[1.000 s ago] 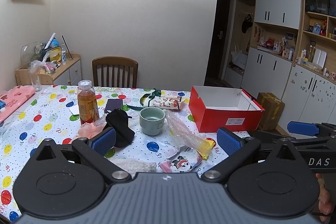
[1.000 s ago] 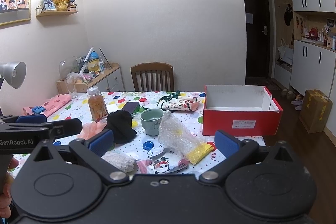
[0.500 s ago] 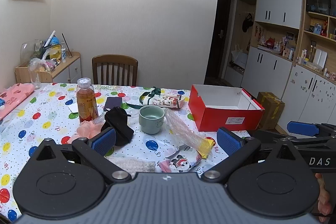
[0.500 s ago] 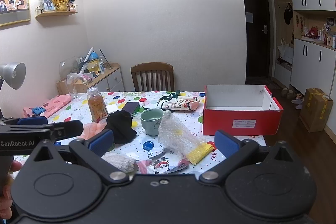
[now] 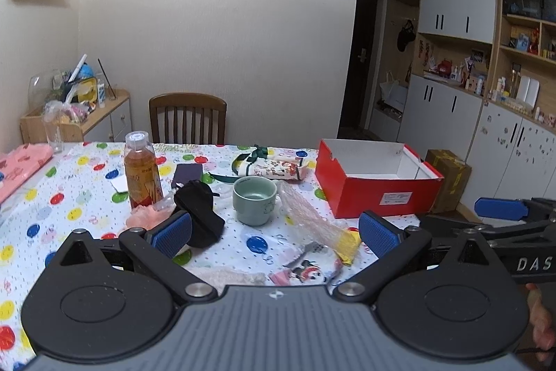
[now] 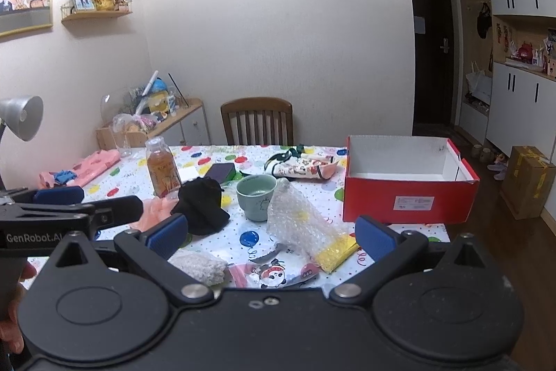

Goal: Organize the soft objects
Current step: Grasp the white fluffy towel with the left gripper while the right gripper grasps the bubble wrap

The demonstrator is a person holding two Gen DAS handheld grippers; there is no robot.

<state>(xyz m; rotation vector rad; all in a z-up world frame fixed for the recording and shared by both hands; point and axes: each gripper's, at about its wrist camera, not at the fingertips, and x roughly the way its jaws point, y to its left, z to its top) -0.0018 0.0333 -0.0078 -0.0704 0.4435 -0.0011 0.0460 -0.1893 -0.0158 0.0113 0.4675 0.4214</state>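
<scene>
The left hand-held gripper (image 5: 274, 233) fills the bottom of the left wrist view with its blue-padded fingers spread wide and nothing between them; the right hand-held gripper (image 6: 271, 232) sits the same way low in the right wrist view, fingers apart and empty. Both hover over the near edge of the worktop (image 5: 87, 193), which is covered by a white cloth with coloured balloon spots.

Soft things lie in the lower middle of both frames. A crumpled black fabric pouch (image 5: 198, 214) rests left of centre, touching a pale pink soft cloth (image 5: 146, 218) on its left. A clear bubble-wrap bag with a yellow end (image 6: 305, 228) lies right of centre, just beside a pale green ceramic mug (image 5: 255, 200). At the very bottom, partly hidden by the gripper body, sit a fluffy white-grey knitted piece (image 6: 199, 266) and a flat cartoon-printed plastic packet (image 6: 274, 273), near each other.

An open red cardboard box with a white inside (image 6: 410, 186) stands at the right edge of the worktop, well apart from the soft things, its visible interior bare. A plastic bottle of amber drink (image 5: 142, 171) stands upright at centre left, behind the pink cloth. A dark purple flat case (image 5: 187, 174) and a printed roll tied with green ribbon (image 5: 271, 166) lie further back. A brown wooden chair (image 5: 187, 119) stands behind the worktop against the wall
</scene>
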